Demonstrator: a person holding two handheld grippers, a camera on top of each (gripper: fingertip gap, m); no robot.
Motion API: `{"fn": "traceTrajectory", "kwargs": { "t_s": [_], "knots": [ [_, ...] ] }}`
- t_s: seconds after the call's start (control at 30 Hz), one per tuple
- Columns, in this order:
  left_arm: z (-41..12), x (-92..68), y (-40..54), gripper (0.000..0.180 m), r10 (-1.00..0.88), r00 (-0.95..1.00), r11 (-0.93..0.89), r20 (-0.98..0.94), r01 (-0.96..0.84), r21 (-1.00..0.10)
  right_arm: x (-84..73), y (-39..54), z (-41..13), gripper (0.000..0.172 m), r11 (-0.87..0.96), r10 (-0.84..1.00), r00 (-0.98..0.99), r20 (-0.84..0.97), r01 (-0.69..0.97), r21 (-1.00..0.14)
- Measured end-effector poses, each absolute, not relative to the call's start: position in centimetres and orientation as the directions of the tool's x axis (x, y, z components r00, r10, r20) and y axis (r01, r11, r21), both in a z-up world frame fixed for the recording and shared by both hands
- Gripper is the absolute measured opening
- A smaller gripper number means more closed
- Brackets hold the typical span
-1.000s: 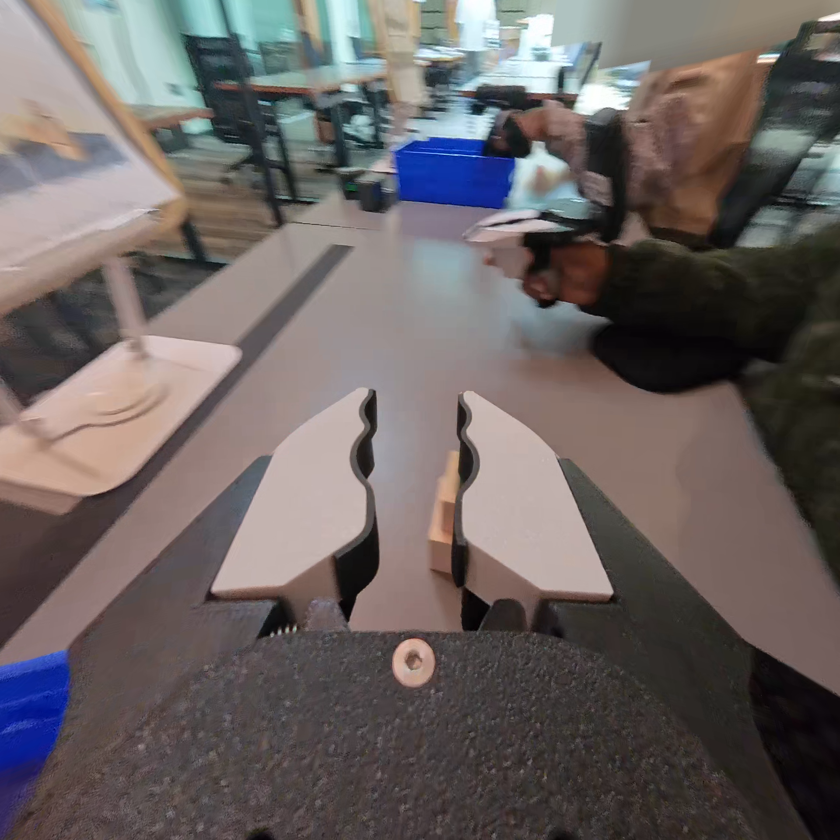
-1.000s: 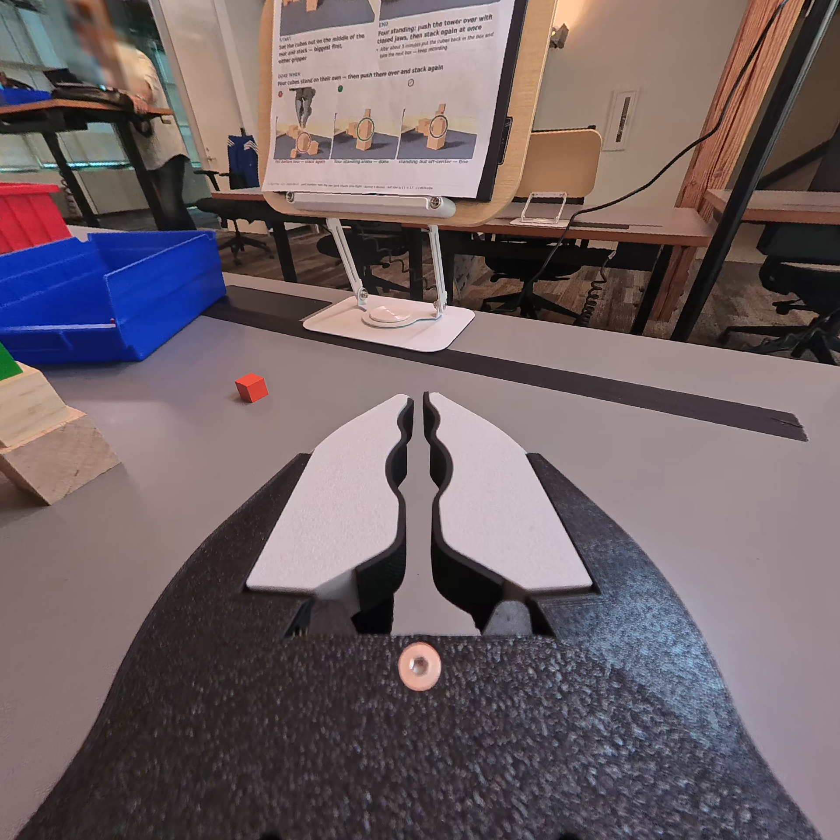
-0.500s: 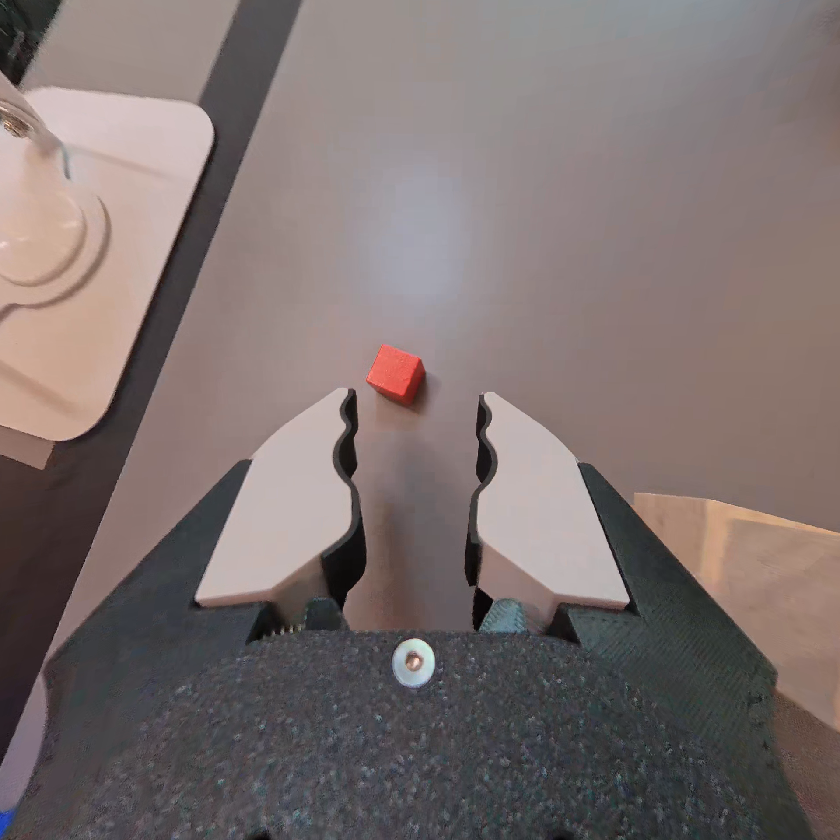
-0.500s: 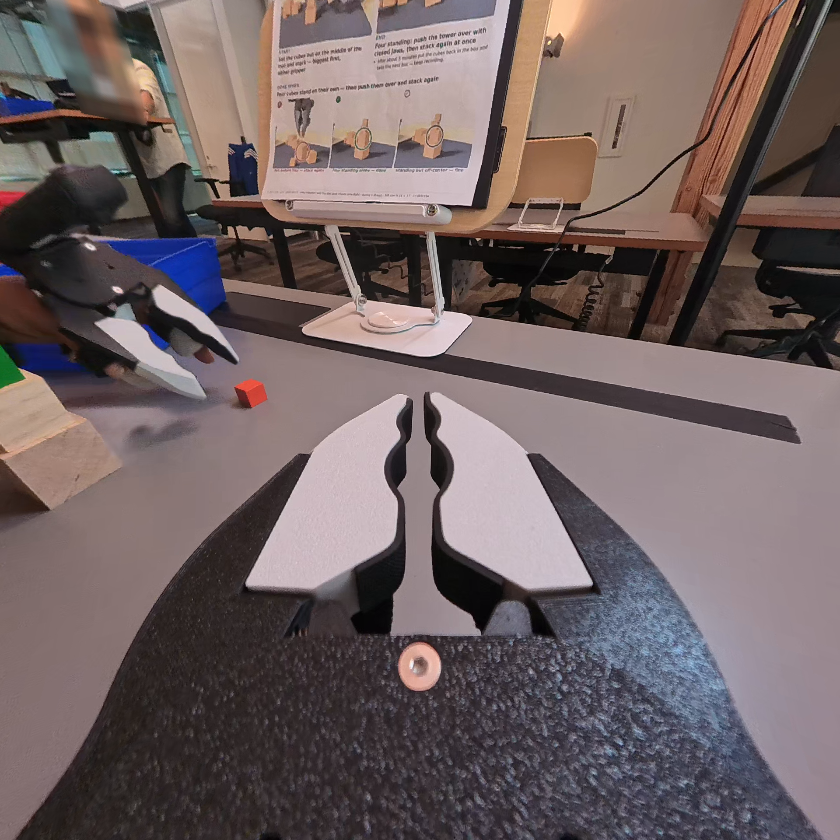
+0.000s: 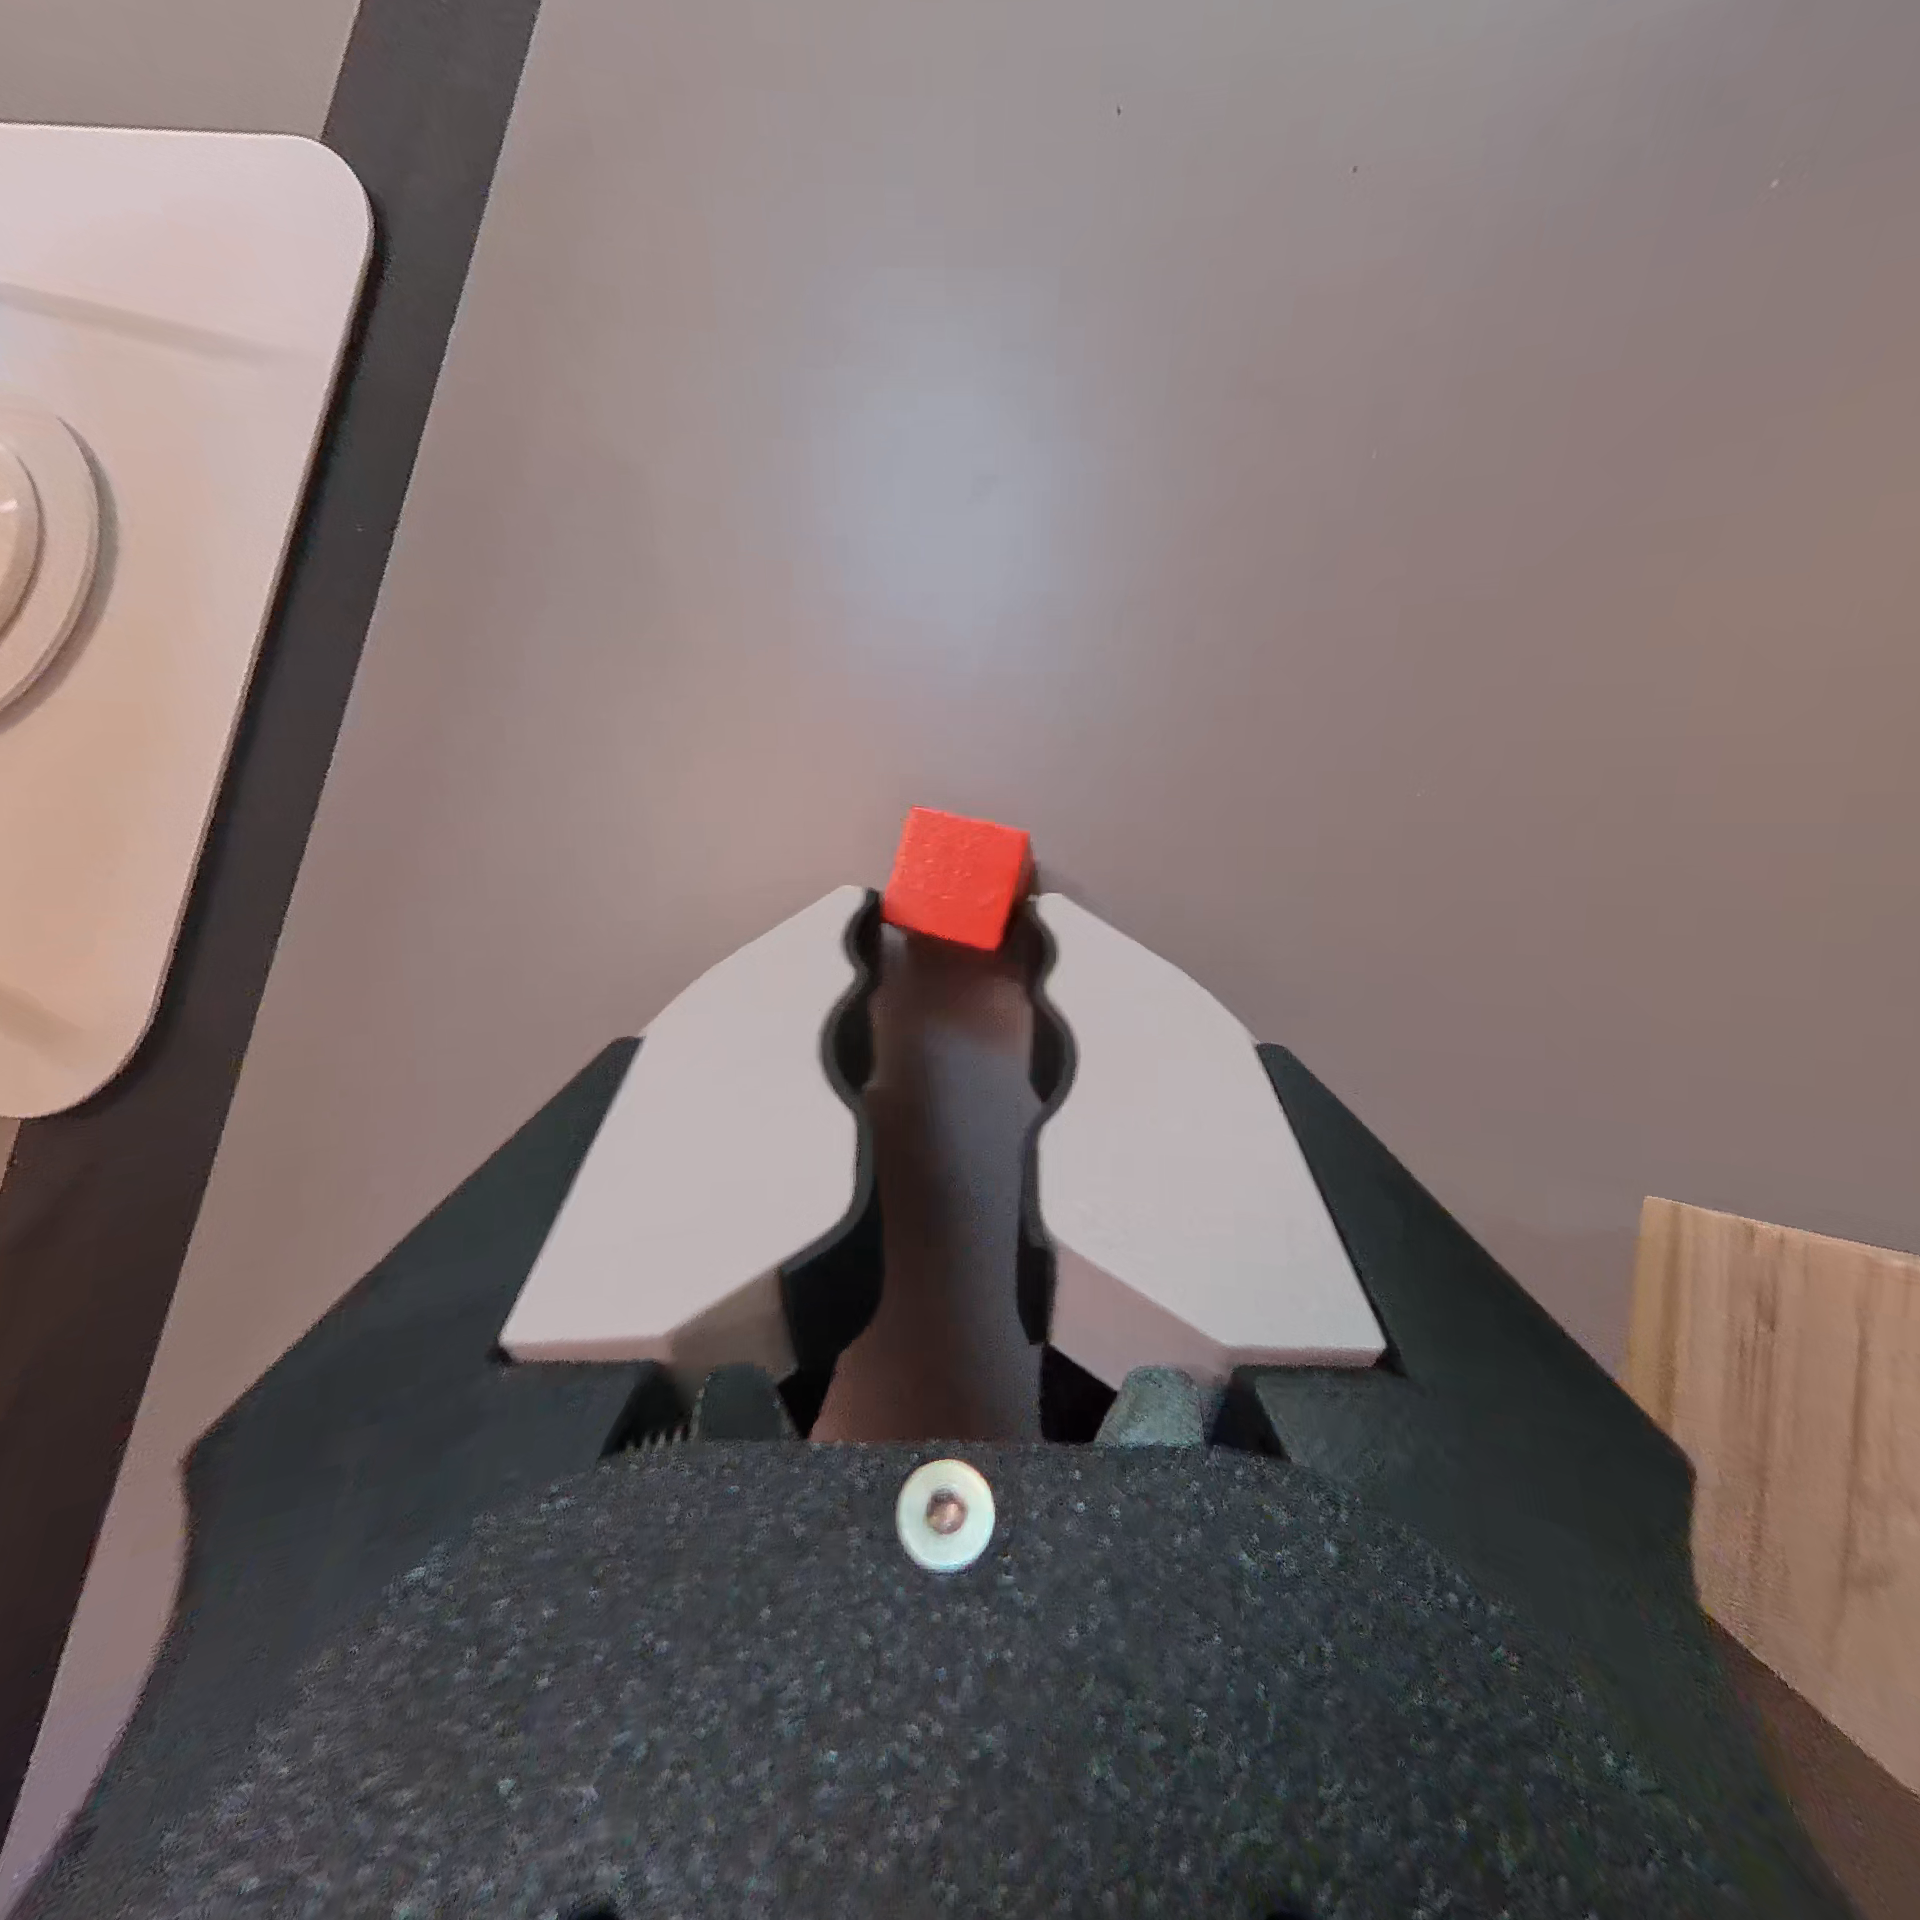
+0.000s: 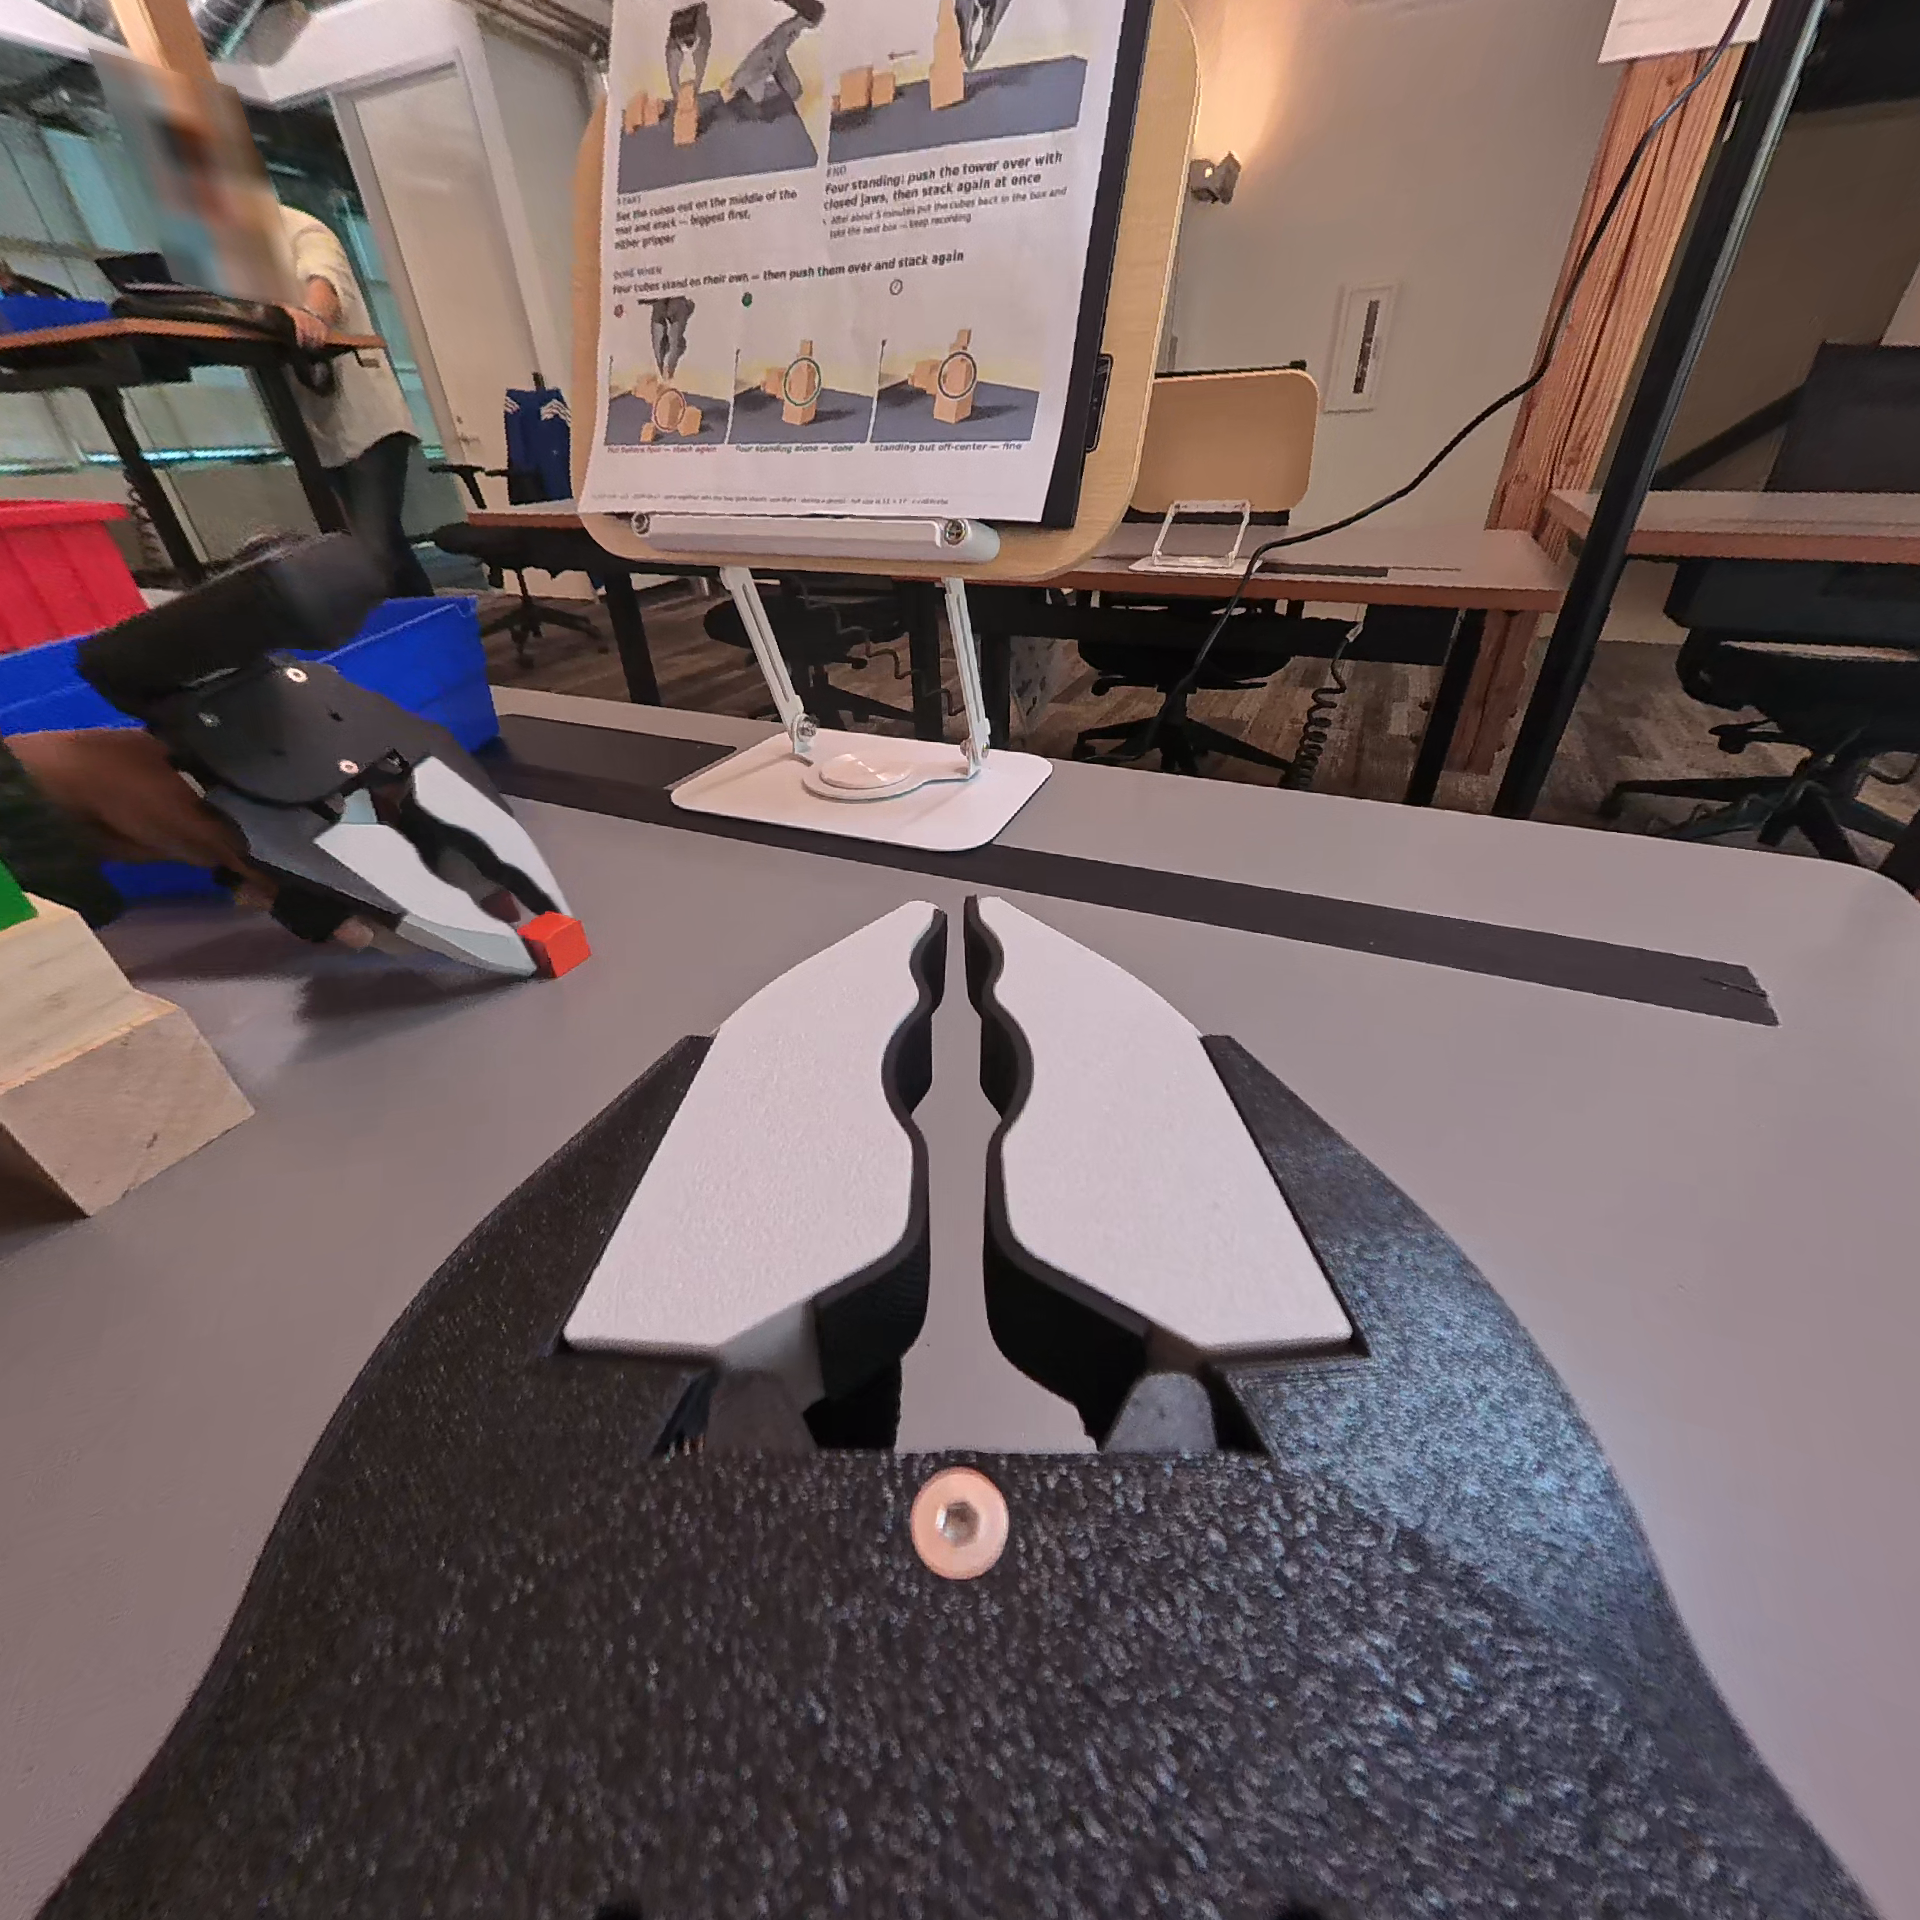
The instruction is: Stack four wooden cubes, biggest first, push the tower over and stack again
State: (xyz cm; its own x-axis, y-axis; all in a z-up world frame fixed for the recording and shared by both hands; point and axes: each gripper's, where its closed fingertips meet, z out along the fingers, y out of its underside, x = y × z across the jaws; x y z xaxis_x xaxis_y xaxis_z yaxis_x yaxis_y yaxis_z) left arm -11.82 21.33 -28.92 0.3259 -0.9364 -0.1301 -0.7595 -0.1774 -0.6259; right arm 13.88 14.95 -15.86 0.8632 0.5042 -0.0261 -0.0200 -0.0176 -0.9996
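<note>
Red cube [image 5: 958, 879] on worktop [image 5: 1351, 520], between fingertips of left hand-held gripper [image 5: 951, 904]. Partly open; pad contact: cannot tell. Right hand-held gripper [image 6: 956, 914] nearly closed, holding nothing.

Small red cube [image 5: 958, 879], on grey table [image 5: 1351, 520]

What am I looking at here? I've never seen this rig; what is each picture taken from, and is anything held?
There is no robot. A person holds a pair of hand-operated tongs in each hand, each with a camera looking forward along its two fingers. One picture looks along the left tongs, the other along the right tongs.

The left tongs point down at a grey table, their tips on either side of a small red cube resting on it. Whether they already squeeze it is not plain. The right tongs are shut and hold nothing.

Also on the table are a pale wooden block, the white base of a stand that carries a printed sheet, and a blue bin.
</note>
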Motion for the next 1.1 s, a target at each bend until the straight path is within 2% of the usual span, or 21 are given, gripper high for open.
{"fn": "traceTrajectory", "kwargs": {
  "t_s": [0.17,0.43,0.53,0.87,1.1],
  "knots": [
    [-27.3,-12.1,20.9,0.022,-0.931,0.323,-0.144,-0.171,-0.755,-0.64,14.0,15.0,-15.8,0.003,-0.019,0.505,0.862,-0.032,-0.026,-0.999],
    [-16.8,-12.9,15.6,0.022,-0.955,0.264,-0.044,-0.135,-0.577,-0.816,13.8,14.9,-15.9,0.003,-0.025,0.515,0.857,-0.033,-0.023,-0.999],
    [-14.5,-13.8,12.5,0.022,-0.971,0.215,-0.021,-0.107,-0.518,-0.855,13.8,14.9,-16.0,0.003,-0.028,0.513,0.858,-0.033,-0.022,-0.999],
    [-15.4,-16.0,7.1,0.022,-0.96,0.277,-0.086,-0.039,-0.427,-0.9,13.1,14.9,-16.6,0.003,-0.04,0.525,0.851,-0.017,0.004,-0.999],
    [-16.7,-15.7,6.7,0.022,-0.961,0.275,-0.095,-0.04,-0.462,-0.882,13.1,14.9,-16.7,0.003,-0.043,0.524,0.852,-0.007,0.018,-0.999]
  ]
}}
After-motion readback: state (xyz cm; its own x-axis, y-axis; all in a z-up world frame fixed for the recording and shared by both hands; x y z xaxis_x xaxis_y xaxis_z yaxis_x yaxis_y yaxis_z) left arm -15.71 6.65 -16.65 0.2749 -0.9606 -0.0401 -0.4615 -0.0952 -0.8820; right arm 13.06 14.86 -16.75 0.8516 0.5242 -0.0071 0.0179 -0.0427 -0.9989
